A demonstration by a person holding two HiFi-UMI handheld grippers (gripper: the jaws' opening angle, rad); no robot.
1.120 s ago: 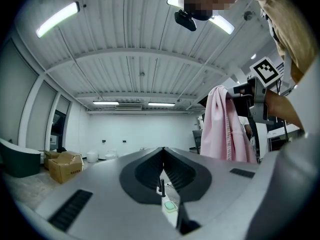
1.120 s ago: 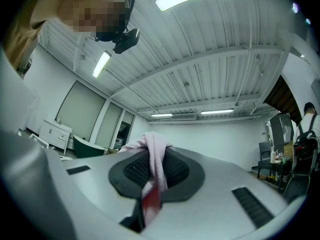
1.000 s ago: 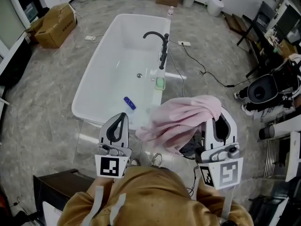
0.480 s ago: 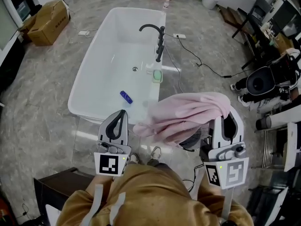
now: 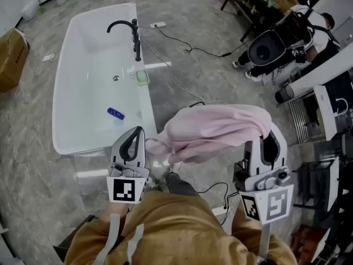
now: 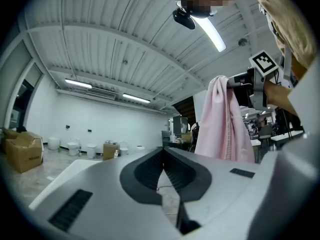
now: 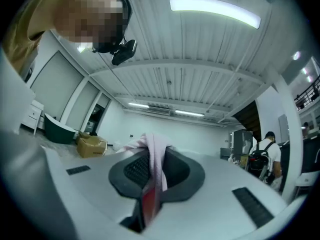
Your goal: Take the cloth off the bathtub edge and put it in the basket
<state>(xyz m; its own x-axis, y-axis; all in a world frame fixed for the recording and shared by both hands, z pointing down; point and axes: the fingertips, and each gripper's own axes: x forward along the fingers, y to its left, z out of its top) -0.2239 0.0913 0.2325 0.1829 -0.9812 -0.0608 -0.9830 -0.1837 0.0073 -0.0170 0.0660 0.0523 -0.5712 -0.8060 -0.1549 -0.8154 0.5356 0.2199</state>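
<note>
A pink cloth (image 5: 212, 130) hangs in the air, clear of the white bathtub (image 5: 71, 131) at the upper left. My right gripper (image 5: 267, 139) is shut on its right end, and the rest droops to the left over the grey floor. In the right gripper view the cloth (image 7: 152, 171) is pinched between the dark pads. My left gripper (image 5: 134, 135) is shut and empty, just left of the cloth's loose end. From the left gripper view (image 6: 164, 159) the cloth (image 6: 225, 121) drapes down from the right gripper (image 6: 250, 81). I cannot pick out a basket.
A black faucet (image 5: 134, 35) and a green soap dish (image 5: 142, 77) sit on the tub's right edge; a small blue item (image 5: 115, 113) lies inside. Cables (image 5: 182, 87) run across the floor. A seated person (image 5: 287, 35) and a metal rack (image 5: 300, 120) are at the right.
The view has swung right, so the tub has slid to the left. The right gripper still holds the cloth, now over the floor beside the tub. The left gripper stays shut.
</note>
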